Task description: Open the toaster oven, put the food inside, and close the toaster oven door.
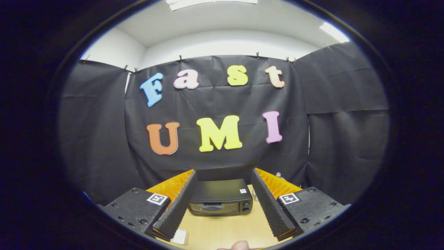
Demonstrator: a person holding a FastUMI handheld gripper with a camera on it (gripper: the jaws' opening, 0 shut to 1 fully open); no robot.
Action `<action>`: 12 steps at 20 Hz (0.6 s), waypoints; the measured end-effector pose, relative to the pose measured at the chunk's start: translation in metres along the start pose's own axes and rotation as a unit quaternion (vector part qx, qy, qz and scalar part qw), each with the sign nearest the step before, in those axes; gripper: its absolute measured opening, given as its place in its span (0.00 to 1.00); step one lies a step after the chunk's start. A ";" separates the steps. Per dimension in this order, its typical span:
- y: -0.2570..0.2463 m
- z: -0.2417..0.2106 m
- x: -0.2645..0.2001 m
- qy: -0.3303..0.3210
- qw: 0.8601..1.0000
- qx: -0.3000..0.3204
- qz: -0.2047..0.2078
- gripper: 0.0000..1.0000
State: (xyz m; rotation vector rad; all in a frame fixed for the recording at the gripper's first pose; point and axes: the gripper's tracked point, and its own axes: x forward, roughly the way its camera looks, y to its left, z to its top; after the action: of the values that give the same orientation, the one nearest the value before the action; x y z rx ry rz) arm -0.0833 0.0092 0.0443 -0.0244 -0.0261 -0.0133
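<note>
A black toaster oven (220, 198) stands on the light wooden table (225, 229), seen from above between my two fingers and a little way ahead of them. Its glass door with a dark handle (212, 207) is closed, and two knobs (246, 206) sit at the door's right. My gripper (223, 173) is held open above the table, the fingers (177, 205) spread wide to either side of the oven with nothing between them. Something pale and rounded (239, 246), perhaps the food, peeks in at the table's near edge.
A small white object (180, 236) lies on the table beside the left finger. A small clear item (255, 196) stands just right of the oven, partly hidden by the right finger. The black cloth wall closes the booth behind and on both sides.
</note>
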 end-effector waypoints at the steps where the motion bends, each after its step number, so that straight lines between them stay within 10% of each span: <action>1: 0.002 -0.001 -0.001 0.001 1.000 0.001 0.000 1.00; 12: 0.010 -0.005 0.010 0.003 1.000 0.015 0.004 1.00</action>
State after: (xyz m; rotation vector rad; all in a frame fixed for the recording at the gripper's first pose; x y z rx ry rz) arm -0.0733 0.0191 0.0394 0.0060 -0.0203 -0.0042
